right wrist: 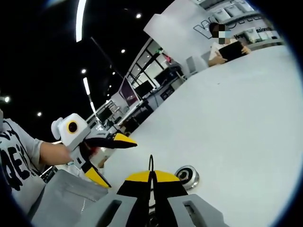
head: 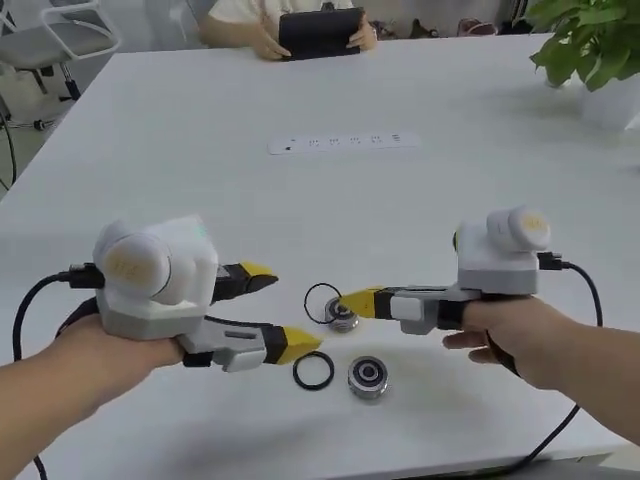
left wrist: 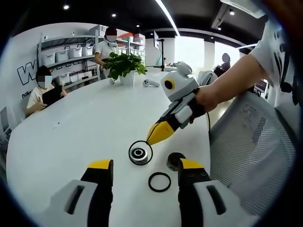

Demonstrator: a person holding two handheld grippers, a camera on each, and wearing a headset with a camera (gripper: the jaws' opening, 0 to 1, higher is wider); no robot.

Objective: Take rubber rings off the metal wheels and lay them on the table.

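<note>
Your right gripper point(head: 358, 300) has its yellow jaws pressed tight together on a thin black rubber ring point(head: 307, 304), and it pinches the ring at one edge. The ring is lifted a little and loops loosely about a small metal wheel point(head: 343, 316) that sits on the table. In your left gripper view the wheel sits inside the loop, but you cannot tell if the ring and the wheel touch. Your left gripper point(head: 280, 308) has its jaws wide apart with nothing between them. It points at that same wheel from the other side, near it but not touching it. Close to the left gripper's nearer jaw tip, a second rubber ring point(head: 296, 372) lies flat on the white table point(head: 200, 120), all by itself. Just beside that ring, on your right, lies a second metal wheel point(head: 368, 377), shiny and round, with a small gap between the two. Both wheels and both rings are near your edge of the table, between your two grippers. A black cable trails from each gripper back toward you. Farther out, in the middle of the table, lies a long white power strip point(head: 340, 143). At the far end a person point(head: 262, 22) sits holding a dark tablet point(head: 318, 32) with both hands. A green plant point(head: 590, 40) stands at the far right corner.
</note>
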